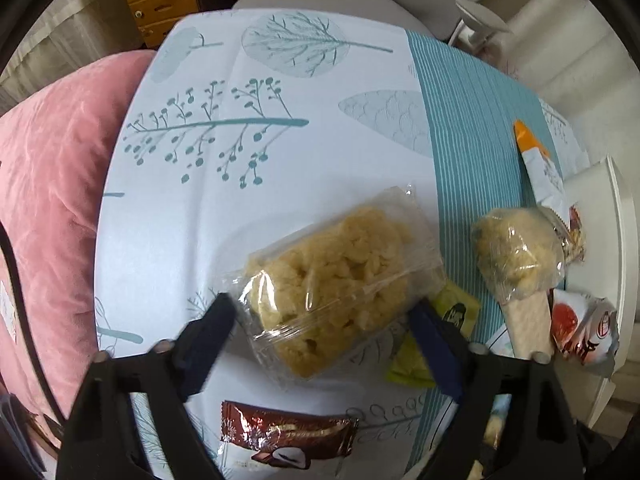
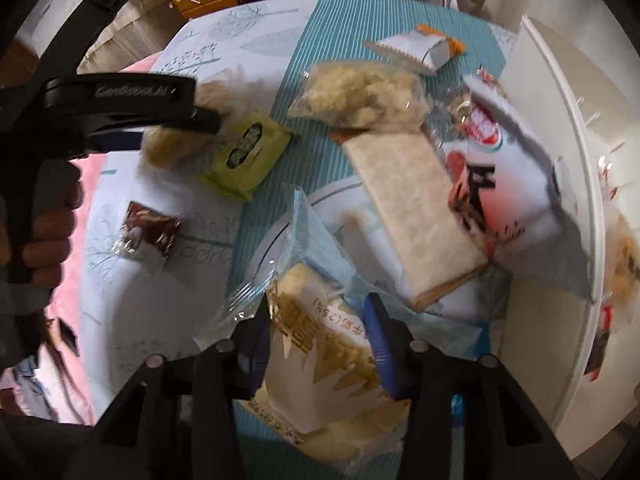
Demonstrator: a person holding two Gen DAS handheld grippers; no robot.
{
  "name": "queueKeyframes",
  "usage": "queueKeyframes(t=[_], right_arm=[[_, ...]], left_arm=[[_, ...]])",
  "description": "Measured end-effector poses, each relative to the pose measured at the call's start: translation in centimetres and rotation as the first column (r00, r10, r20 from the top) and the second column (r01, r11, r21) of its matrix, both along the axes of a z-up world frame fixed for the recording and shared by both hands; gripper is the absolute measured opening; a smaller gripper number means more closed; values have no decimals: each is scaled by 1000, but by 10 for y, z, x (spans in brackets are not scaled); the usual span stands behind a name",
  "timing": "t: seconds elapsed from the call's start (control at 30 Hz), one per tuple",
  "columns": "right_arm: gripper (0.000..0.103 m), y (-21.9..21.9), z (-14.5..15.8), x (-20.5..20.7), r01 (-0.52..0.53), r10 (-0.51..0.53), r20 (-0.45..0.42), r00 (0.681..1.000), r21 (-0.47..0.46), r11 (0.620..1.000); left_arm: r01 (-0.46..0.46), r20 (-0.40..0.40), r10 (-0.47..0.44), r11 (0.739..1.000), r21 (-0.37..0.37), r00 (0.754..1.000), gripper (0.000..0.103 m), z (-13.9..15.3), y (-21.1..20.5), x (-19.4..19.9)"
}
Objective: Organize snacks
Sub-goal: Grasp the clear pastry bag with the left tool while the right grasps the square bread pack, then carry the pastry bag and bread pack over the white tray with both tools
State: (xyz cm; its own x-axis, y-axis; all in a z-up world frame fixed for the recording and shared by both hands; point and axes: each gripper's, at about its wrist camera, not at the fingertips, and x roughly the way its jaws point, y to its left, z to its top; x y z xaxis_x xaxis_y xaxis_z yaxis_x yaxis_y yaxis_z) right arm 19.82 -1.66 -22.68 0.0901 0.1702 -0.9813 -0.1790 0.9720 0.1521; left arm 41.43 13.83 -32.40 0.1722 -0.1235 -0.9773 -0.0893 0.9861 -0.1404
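- The left tool [image 1: 324, 320] points down over a bench [image 1: 280, 152] covered in a pale cloth with teal leaf prints and a striped teal band.
- Its jaws straddle a clear-wrapped rice puff cake [image 1: 336, 276]; both blue pads touch the wrapper's sides, pinching it.
- Just below that cake lies a brown chocolate bar [image 1: 288, 436]. A green packet [image 1: 456, 312] peeks out beside the right pad.
- Farther right sits a second puff cake [image 1: 516, 252], with a pale cracker pack [image 1: 528, 324] under it and a red-and-white bag [image 1: 580, 328] at the edge of a white tray [image 1: 620, 240].
- An orange-tipped white packet [image 1: 540, 164] lies on the striped band, above these.
- A pink cushion [image 1: 52, 184] fills the left side, beyond the bench edge.
- The right tool [image 2: 320, 328] also points down, its jaws pressed on a white and yellow snack pack [image 2: 324, 360] with printed lettering, pinching it over a white plate [image 2: 264, 248].
- In this view the cracker pack [image 2: 412, 216] leans across the plate, touching the red-and-white bag [image 2: 504, 172].
- A hand [image 2: 52, 228] grips the left tool's black handle at the left.
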Motion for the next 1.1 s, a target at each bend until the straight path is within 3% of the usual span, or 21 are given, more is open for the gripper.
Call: queueKeyframes(t=[0.1, 0.17, 0.27, 0.33, 0.77, 1.1], right_arm=[[38, 0, 2, -4, -8, 8, -10, 1000, 8, 1000], [7, -1, 7, -7, 10, -8, -21, 1000, 65, 998], [6, 0, 9, -9, 37, -33, -48, 998, 89, 995], [6, -1, 9, -10, 37, -32, -53, 998, 94, 995], [3, -27, 36, -26, 175, -166, -60, 984, 184, 967], [2, -33, 86, -58, 244, -256, 41, 966, 184, 952]], left_arm=[[8, 21, -8, 1000, -16, 1000, 66, 3, -2, 1], [31, 42, -29, 999, -44, 999, 59, 7, -1, 0], [44, 61, -41, 998, -52, 997, 53, 14, -6, -6], [48, 74, -44, 997, -55, 996, 39, 17, -6, -9], [102, 177, -82, 989, -105, 981, 38, 82, 1, -60], [168, 271, -122, 974, -155, 955, 38, 141, 19, -118]])
